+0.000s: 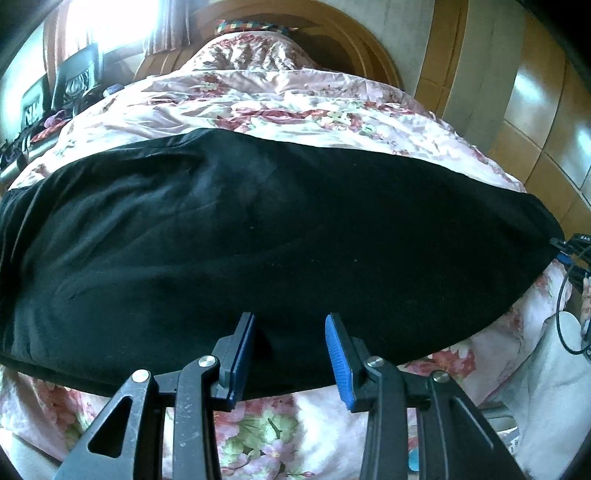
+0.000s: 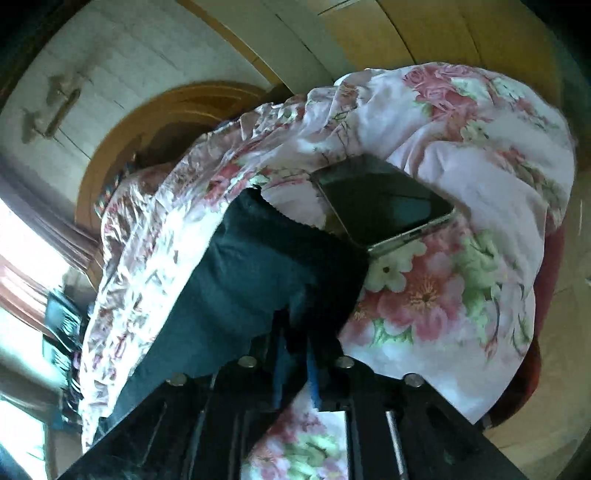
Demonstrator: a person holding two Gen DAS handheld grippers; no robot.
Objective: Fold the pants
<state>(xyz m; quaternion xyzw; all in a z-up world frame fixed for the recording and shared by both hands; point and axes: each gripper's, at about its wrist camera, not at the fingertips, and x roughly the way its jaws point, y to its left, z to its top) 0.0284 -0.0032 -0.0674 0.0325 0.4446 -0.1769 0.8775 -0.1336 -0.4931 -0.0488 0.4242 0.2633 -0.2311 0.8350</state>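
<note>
Black pants lie spread across a floral bedspread, filling the middle of the left wrist view. My left gripper is open, its blue pads over the pants' near edge and holding nothing. In the right wrist view the pants show as a dark folded end. My right gripper is shut on that end's corner, with cloth pinched between the blue pads.
A smartphone lies on the bedspread just right of the pants' end. A wooden headboard stands at the far side. Cluttered items sit at the left, and cables at the right edge.
</note>
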